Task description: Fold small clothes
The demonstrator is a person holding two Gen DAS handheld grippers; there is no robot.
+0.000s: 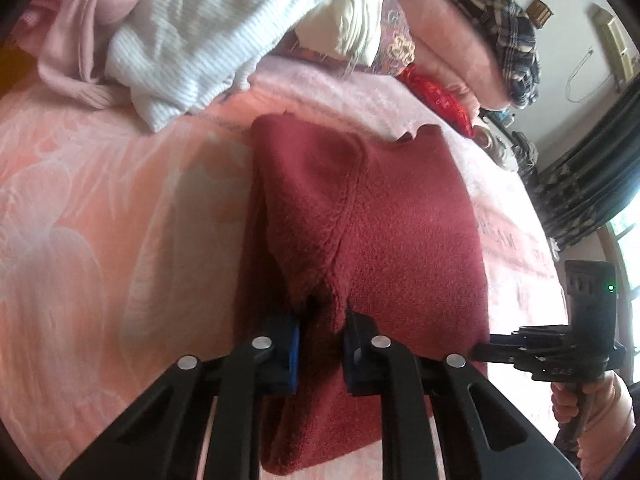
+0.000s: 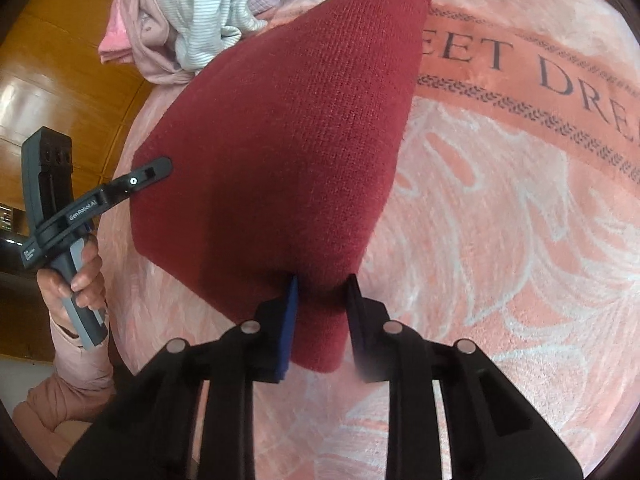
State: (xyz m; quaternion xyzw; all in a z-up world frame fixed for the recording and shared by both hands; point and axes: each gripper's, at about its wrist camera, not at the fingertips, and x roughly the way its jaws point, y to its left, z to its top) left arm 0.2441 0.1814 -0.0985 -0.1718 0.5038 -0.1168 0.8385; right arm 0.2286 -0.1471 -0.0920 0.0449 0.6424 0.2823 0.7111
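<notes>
Left gripper: the left gripper [image 1: 320, 344] has its two fingers squeezed on the near edge of the red knit top [image 1: 360, 220]. The cloth is bunched up between the blue pads.
Right gripper: the right gripper [image 2: 322, 312] pinches a near corner of the same top. In its own view the corner pokes out below the fingers. In the left view its tip just meets the right edge of the top.
Hands: a hand [image 2: 76, 276] in a pink sleeve holds the left gripper's handle. Another hand [image 1: 588, 404] holds the right one.
Red top: it lies on the pink blanket [image 1: 100, 220] on the bed. Its near edge is lifted by both grippers. Its far edge rests on the blanket.
Other clothes: a heap with a white ribbed top [image 1: 192, 40] and a pale pink piece sits past the red top, near it.
What could go wrong: I think the thin corner could slip out of the right gripper if the hands pull apart too hard. Then the fold would come out crooked. The thick bunch in the left gripper could leave a lumpy crease. If the top is swung too far, it could land on the heap.
Words to read: "GenRobot.AI" [image 2: 83, 211] on the left gripper's arm. The blanket [image 2: 520, 240] says "EET DRE", with the rest cut off.
</notes>
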